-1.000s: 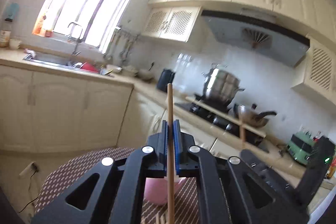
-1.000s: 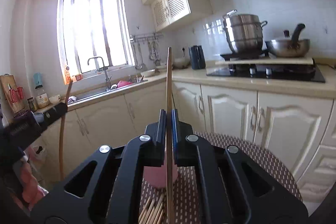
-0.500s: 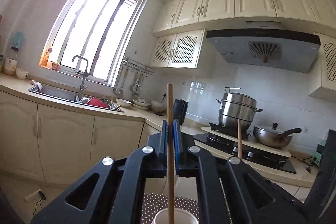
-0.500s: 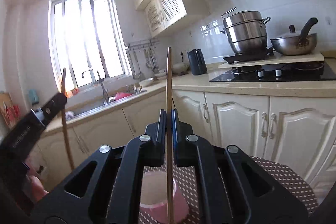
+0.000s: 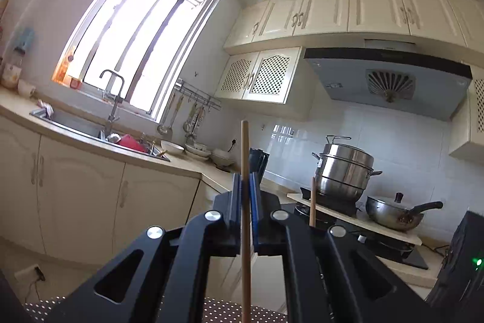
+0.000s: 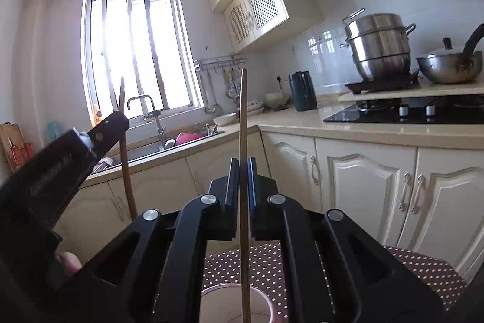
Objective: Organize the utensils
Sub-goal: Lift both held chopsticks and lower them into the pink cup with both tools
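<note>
Left claw is clamped on a long upright wooden chopstick — right claw pinches a second thin wooden chopstick, also upright, its lower end over the round pink cup standing on the brown polka-dot worktop — cup directly below the right claw.

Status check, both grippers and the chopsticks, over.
Left gripper shut on wooden chopstick, upright. Right gripper shut on second chopstick, above pink cup. Nothing blocking.
</note>
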Available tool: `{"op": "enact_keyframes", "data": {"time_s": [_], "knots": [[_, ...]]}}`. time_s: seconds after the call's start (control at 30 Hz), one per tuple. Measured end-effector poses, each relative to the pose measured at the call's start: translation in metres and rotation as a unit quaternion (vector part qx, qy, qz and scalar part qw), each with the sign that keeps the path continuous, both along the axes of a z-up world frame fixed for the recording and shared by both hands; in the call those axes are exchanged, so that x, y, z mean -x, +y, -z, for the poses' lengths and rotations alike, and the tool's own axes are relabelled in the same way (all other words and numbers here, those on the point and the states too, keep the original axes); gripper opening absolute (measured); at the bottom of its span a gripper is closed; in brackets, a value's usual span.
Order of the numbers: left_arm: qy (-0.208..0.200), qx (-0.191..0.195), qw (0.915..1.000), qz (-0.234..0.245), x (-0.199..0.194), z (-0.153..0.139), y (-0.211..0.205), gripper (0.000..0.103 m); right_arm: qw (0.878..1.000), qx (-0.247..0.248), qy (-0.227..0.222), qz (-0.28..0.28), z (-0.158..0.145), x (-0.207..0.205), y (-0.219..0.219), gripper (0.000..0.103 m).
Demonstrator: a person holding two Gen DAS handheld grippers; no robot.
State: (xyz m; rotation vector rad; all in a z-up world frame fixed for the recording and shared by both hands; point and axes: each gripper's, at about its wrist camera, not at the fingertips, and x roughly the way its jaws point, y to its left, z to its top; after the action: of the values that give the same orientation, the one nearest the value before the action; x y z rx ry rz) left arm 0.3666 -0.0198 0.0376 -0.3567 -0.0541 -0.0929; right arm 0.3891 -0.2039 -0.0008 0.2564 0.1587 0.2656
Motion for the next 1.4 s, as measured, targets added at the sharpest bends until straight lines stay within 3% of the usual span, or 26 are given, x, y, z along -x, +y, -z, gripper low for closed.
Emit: {"op": "enact_keyframes", "data": {"time_s": [0.2,0.4,0.8,1.0,1.3,1.33,1.4], "knots": [[0.014,0.020,0.9993,0.028,-0.013,0.010,0.015,0.005,0.999,-0.035,-0.005,-0.009,-0.003,-0.010,-0.008,0.006],[0.013,-0.001,0.9993,0.034,-0.020,0.018,0.009,0.005,0.998,-0.039,-0.045,-0.009,-0.019,-0.005,-0.009,0.006],[0.051,-0.016,0.9975,0.047,-0.030,0.039,0.006,0.005,0.999,0.011,0.016,-0.032,0.008,0.001,-0.010,0.006],[0.042,-0.059,0.9958,0.055,-0.013,0.044,-0.005,0.006,0.996,0.031,0.052,-0.061,0.020,0.015,-0.012,0.006],[0.067,-0.099,0.9905,0.069,0.010,0.054,0.001,0.006,0.991,0.058,0.089,-0.081,0.033,0.025,-0.013,0.007],[0.069,-0.109,0.9894,0.067,0.012,0.055,0.000,0.008,0.991,0.063,0.087,-0.079,0.033,0.028,-0.013,0.007],[0.069,-0.127,0.9877,0.061,0.018,0.055,-0.001,0.024,0.991,0.061,0.093,-0.079,0.032,0.032,-0.015,0.007]]}}
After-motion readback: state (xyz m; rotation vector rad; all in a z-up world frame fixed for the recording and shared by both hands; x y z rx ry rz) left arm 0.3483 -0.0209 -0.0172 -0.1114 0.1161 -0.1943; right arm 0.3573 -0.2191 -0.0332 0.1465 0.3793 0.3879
